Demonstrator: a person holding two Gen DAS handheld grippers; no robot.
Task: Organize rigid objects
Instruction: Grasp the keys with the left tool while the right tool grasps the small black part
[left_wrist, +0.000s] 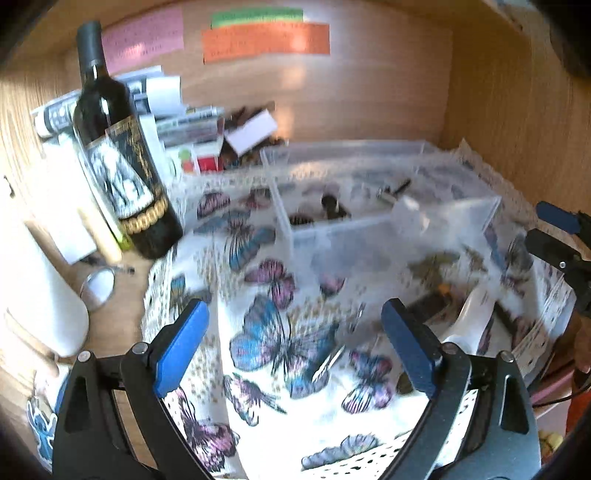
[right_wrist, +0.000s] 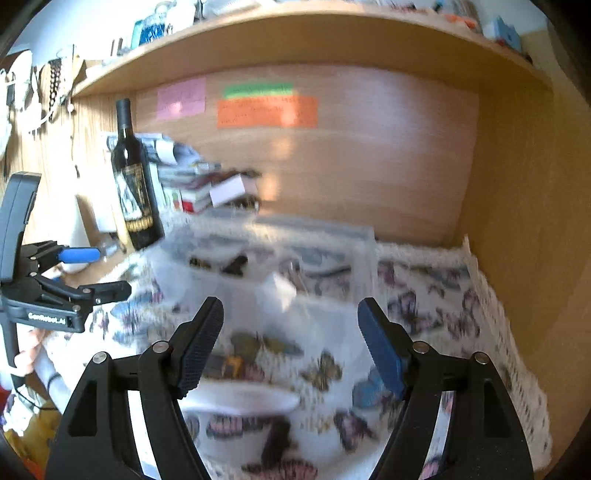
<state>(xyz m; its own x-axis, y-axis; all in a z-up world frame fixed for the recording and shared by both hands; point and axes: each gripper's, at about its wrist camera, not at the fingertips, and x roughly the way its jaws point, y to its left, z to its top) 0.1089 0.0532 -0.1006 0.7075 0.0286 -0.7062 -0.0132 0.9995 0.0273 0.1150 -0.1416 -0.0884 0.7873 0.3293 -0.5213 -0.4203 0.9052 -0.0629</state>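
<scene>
A clear plastic organizer box with compartments stands on a butterfly-print cloth and holds a few small dark objects. It also shows, blurred, in the right wrist view. My left gripper is open and empty above the cloth, in front of the box. My right gripper is open and empty, above a white oblong object and small items lying on the cloth. The white object also shows in the left wrist view.
A dark wine bottle stands at the left, by stacked papers and boxes. A white bottle and a small round mirror are at the far left. Wooden walls close the back and right; a shelf runs overhead.
</scene>
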